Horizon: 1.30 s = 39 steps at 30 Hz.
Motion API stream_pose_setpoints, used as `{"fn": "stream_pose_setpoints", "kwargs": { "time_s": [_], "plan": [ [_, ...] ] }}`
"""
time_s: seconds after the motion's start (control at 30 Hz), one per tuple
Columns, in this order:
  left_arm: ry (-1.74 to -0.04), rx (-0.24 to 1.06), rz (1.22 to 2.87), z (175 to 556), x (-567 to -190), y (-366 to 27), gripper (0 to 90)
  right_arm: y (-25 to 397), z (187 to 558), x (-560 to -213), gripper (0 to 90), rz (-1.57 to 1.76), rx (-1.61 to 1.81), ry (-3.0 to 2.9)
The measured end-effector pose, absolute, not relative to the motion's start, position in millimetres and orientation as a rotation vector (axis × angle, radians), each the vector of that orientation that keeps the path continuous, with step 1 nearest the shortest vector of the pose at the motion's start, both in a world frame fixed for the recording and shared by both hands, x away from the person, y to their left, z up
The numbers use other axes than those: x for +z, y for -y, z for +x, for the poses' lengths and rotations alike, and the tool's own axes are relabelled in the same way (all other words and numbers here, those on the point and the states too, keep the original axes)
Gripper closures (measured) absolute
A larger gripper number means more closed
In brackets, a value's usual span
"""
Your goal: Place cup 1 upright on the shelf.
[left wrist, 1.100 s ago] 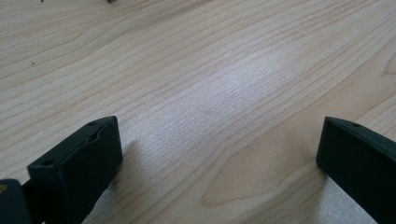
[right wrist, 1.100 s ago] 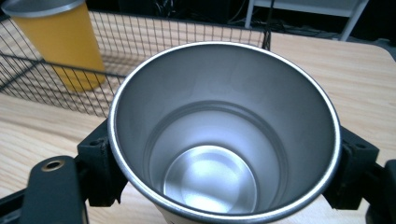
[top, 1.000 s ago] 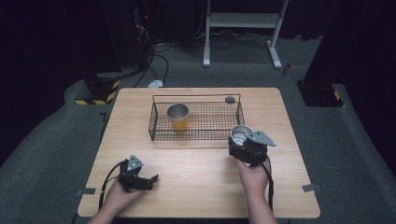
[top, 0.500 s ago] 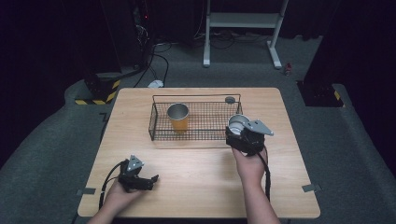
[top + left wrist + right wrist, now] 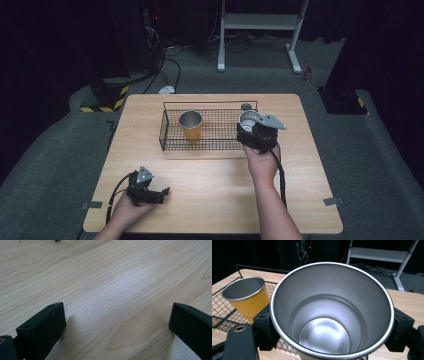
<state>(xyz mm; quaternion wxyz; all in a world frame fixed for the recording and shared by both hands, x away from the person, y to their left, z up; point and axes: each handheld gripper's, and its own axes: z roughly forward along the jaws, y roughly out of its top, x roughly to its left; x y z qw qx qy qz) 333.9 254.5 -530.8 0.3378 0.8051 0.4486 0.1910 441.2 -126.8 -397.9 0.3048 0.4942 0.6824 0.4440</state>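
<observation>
Fingers on the right gripper (image 5: pixel 332 322) are clamped on either side of a steel cup (image 5: pixel 331 310), one black jaw against each wall, so it's a solid grasp. From the high view the right gripper (image 5: pixel 252 129) is holding that cup (image 5: pixel 248 119) at the right end of the wire basket (image 5: pixel 170 107), roughly over its right edge; whether it's above the rim or already dipping inside I can't tell. The cup is upright with its mouth open to the camera and it looks empty.

Over in the left part of the basket an orange cup with a steel rim (image 5: pixel 190 125) is standing upright, so that one looks sorted already. A small dark round thing (image 5: pixel 246 106) sits on the table just behind the basket.

Left gripper (image 5: pixel 117 322) is doing nothing: jaws spread wide, bare wooden table (image 5: pixel 105 277) between them, resting near the front left corner (image 5: pixel 150 189).

So I'd say about halfway or more: one cup in, second one gripped and at the basket. What's left is lowering it in beside the orange one and letting go.
</observation>
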Motion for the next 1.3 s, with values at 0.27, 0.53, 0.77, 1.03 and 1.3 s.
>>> {"fn": "stream_pose_setpoints", "kwargs": {
  "time_s": [0.27, 0.53, 0.77, 1.03, 1.3],
  "plan": [
    [-1.168, 0.498, 2.097, 334, -531, -254, 1.4, 111, 466, -394, 18.4, 1.293, 1.161, -1.822],
    [-1.167, 0.499, 2.098, 334, -531, -254, 1.5, 94, 486, -400, 18.4, 1.294, 1.105, -1.854],
    [-1.166, 0.500, 2.096, 334, -531, -254, 1.5, 85, 502, -410, 18.4, 1.315, 1.090, -1.887],
    [-1.166, 0.500, 2.095, 334, -531, -254, 1.5, 79, 514, -427, 18.4, 1.351, 1.045, -1.926],
    [-1.166, 0.500, 2.099, 334, -531, -255, 1.5, 81, 525, -443, 18.4, 1.425, 1.001, -1.960]
  ]
}}
